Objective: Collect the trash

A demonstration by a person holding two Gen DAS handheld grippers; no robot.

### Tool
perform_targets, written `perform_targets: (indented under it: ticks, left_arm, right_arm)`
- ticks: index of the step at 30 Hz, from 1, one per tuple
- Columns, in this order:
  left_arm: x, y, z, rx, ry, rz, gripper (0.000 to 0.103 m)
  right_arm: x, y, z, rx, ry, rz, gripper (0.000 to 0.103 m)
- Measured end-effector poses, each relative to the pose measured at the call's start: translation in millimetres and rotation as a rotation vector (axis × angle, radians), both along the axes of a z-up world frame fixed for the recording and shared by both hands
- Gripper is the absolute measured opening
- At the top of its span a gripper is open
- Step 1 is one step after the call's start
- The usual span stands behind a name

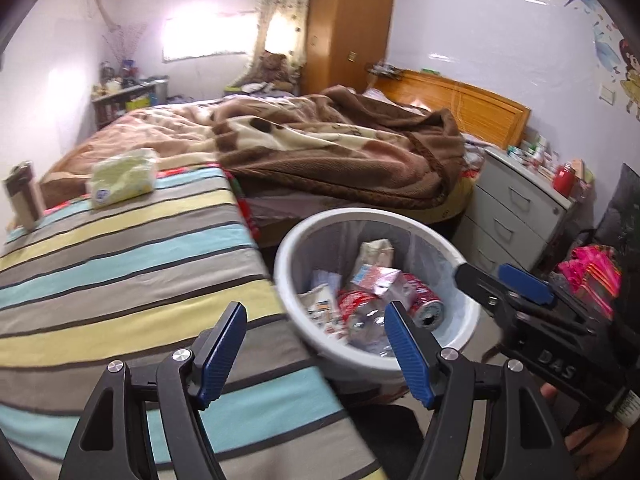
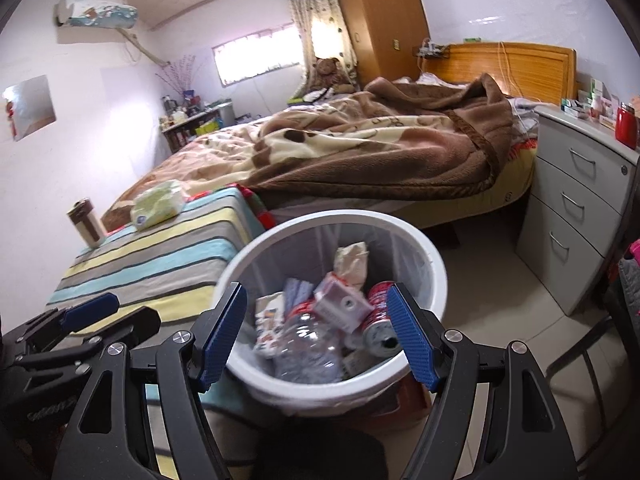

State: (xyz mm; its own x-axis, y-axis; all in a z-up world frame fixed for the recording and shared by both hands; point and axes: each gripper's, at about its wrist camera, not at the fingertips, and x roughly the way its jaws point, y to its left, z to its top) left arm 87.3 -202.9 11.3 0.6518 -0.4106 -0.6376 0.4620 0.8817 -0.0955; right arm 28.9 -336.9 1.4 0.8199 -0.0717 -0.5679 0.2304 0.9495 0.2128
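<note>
Both grippers stand with their jaws apart and nothing between the pads. In the left wrist view the left gripper (image 1: pixel 316 354) fills the bottom of the frame, its blue pads spread wide over the edge of a striped cloth (image 1: pixel 120 264) and the near rim of the bin (image 1: pixel 288 248). The right gripper (image 1: pixel 504 280) shows at the right edge of that same view, black with a blue pad, reaching in over the bin's right rim; part of a hand (image 1: pixel 592 440) that holds it sits in the lower right corner.

In the right wrist view the right gripper (image 2: pixel 316 334) frames the bin (image 2: pixel 436 256) from just above — its two blue pads stand to either side of the trash, touching none of it. The left gripper (image 2: pixel 100 312) lies at the lower left of that frame, over the striped cloth (image 2: pixel 160 256).

The trash is in the bin, in the lower middle of both views: a red can (image 2: pixel 380 316) on its side with its open mouth toward the camera, a crushed clear bottle (image 2: pixel 308 344), a small pink-and-white carton (image 2: pixel 344 304), crumpled paper (image 2: pixel 352 260) at the far wall, and flat wrappers (image 2: pixel 268 320) on the left.

On the striped cloth, toward the upper left, lie a pale green tissue pack (image 1: pixel 122 178) and, near the left edge, an upright flask (image 1: pixel 24 196). Behind them is a bed with a brown blanket (image 1: pixel 340 144), and grey drawers (image 2: pixel 576 216) stand to the right of the bin.
</note>
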Motion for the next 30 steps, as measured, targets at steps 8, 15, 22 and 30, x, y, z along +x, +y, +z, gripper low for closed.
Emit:
perform_targets:
  ticks: [8, 15, 22, 30]
  left_arm:
    - [-27, 40, 5, 0.008, -0.049, 0.086, 0.071]
    - [-49, 66, 4, 0.044, -0.092, 0.152, 0.071]
    - [-64, 81, 0, 0.038, -0.099, 0.188, 0.071]
    - [-74, 85, -4, 0.04, -0.109, 0.205, 0.071]
  right_arm:
    - [-20, 26, 5, -0.031, -0.067, 0.034, 0.074]
    - [-31, 47, 4, -0.084, -0.092, 0.039, 0.074]
    - [-43, 53, 3, -0.096, -0.117, 0.015, 0.074]
    - [-48, 63, 0, -0.107, -0.13, 0.011, 0.074]
